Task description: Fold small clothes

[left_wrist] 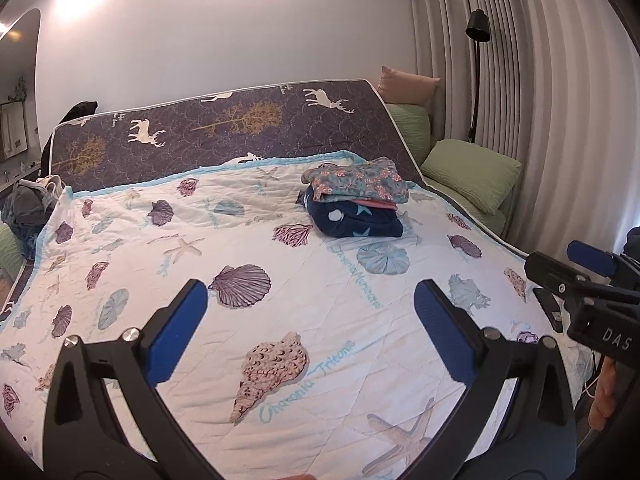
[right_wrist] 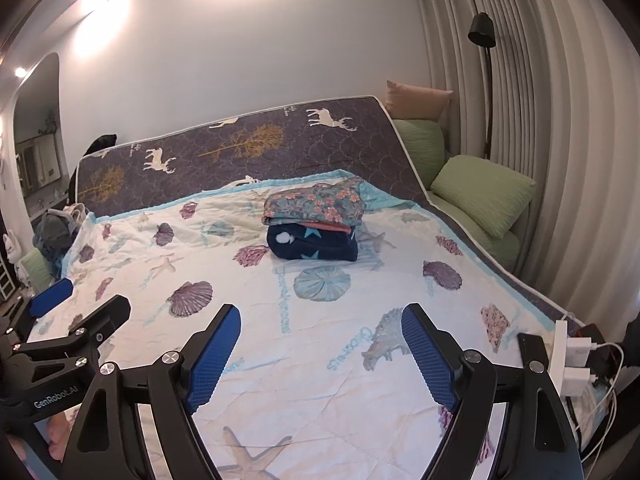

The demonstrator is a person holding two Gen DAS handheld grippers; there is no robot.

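A stack of folded small clothes sits at the far side of the white seashell quilt [left_wrist: 320, 320]: a teal floral garment [left_wrist: 358, 179] on top of a thin pink one, over a navy star-print fleece [left_wrist: 356, 220]. The stack also shows in the right wrist view, floral garment [right_wrist: 316, 204] over navy fleece [right_wrist: 314, 246]. My left gripper [left_wrist: 311, 320] is open and empty, hovering over the quilt's near part. My right gripper [right_wrist: 321, 350] is open and empty, also over the quilt [right_wrist: 300, 380]. Each gripper shows at the edge of the other's view.
A dark deer-print mattress [left_wrist: 224, 124] leans up behind the quilt. Green pillows [left_wrist: 472, 172] and a black floor lamp [left_wrist: 478, 28] stand by the curtain at right. A pile of clothes [left_wrist: 28, 204] lies at far left. A power strip with chargers [right_wrist: 572, 360] sits at the bed's right edge.
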